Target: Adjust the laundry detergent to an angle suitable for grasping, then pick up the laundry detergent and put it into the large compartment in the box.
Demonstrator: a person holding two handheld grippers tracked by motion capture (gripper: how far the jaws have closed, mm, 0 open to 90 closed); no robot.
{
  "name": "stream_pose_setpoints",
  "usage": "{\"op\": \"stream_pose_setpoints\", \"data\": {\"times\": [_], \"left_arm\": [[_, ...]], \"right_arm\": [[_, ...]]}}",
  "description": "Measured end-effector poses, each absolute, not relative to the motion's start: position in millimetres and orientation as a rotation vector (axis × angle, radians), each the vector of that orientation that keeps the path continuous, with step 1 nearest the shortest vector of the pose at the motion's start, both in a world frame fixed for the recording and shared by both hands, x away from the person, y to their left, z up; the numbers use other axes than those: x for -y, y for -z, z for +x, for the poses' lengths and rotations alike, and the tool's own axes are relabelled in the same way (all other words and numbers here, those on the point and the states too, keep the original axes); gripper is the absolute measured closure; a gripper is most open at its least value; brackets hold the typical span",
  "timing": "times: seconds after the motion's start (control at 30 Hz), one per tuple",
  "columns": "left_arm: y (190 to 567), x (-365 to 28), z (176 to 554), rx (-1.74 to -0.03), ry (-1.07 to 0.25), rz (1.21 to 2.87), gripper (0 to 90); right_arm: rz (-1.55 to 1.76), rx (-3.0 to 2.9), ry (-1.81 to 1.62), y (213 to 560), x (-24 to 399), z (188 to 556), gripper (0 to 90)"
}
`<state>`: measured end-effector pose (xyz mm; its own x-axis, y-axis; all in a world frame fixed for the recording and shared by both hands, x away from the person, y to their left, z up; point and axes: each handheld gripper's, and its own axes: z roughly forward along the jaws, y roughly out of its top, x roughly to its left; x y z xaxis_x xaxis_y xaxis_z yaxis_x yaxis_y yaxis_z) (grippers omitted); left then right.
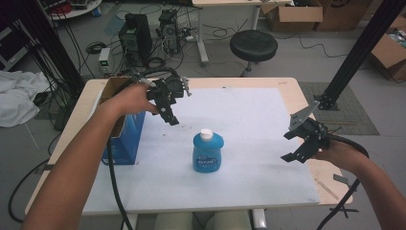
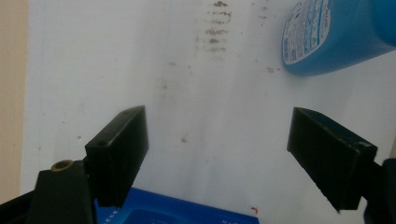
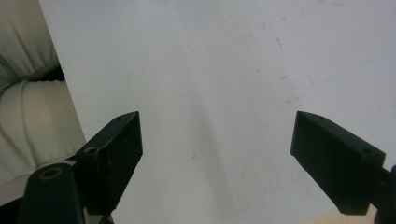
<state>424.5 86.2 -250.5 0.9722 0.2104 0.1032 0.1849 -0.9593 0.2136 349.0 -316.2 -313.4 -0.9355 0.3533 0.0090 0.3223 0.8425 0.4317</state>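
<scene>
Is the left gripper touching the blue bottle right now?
Apart. The high view shows white mat between the left gripper and the blue bottle; the left gripper view shows its jaws spread wide, with the bottle off beyond them.

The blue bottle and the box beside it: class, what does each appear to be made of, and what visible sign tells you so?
Bottle: probably plastic, glossy; its blue body catches the light, and it carries a white cap and a printed label. Box: likely cardboard, with a brown inner flap at its open top and a smooth, printed blue outside.
</scene>
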Motion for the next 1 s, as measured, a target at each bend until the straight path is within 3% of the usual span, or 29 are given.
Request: {"op": "stream_pose_setpoints", "data": {"times": [1.0], "left_arm": [[247.5, -88.4, 420.2, -0.295, -0.18, 2.906, 21.2]], "right_arm": [[0.527, -2.93, -0.699, 311.6, 310.6, 347.2, 16.3]]}}
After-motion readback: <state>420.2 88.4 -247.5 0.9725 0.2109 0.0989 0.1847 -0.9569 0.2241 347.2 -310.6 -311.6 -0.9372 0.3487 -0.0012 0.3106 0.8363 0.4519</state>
